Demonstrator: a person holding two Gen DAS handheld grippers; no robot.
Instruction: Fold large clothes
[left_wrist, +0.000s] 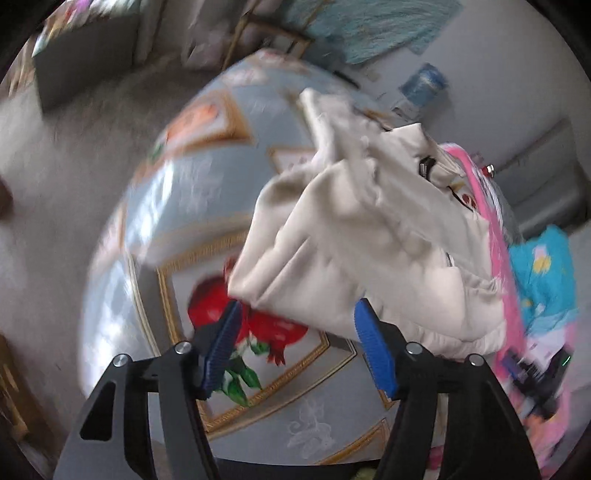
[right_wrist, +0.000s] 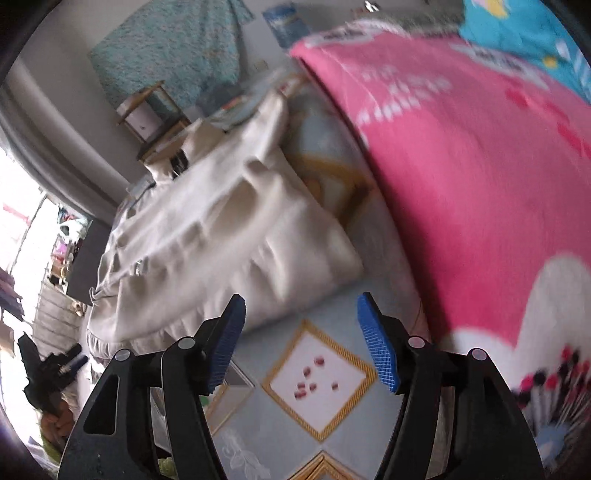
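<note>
A cream garment (left_wrist: 369, 240) lies bunched and partly folded on a bed with a blue-grey sheet (left_wrist: 192, 192) printed with gold frames and red fruit. My left gripper (left_wrist: 299, 314) is open just above the garment's near edge; the cloth's hem lies between the blue fingertips (left_wrist: 231, 325) and neither pad presses on it. In the right wrist view the same garment (right_wrist: 221, 236) lies left of centre. My right gripper (right_wrist: 302, 299) is open over the bare sheet (right_wrist: 295, 424), its left fingertip close to the garment's near corner, with nothing between the pads.
A pink patterned blanket (right_wrist: 461, 166) lies along the garment's far side, with a turquoise cloth (right_wrist: 517, 29) beyond it. A wooden stool (right_wrist: 151, 114) and a teal rug (right_wrist: 177, 48) are on the floor past the bed. Both views are motion-blurred.
</note>
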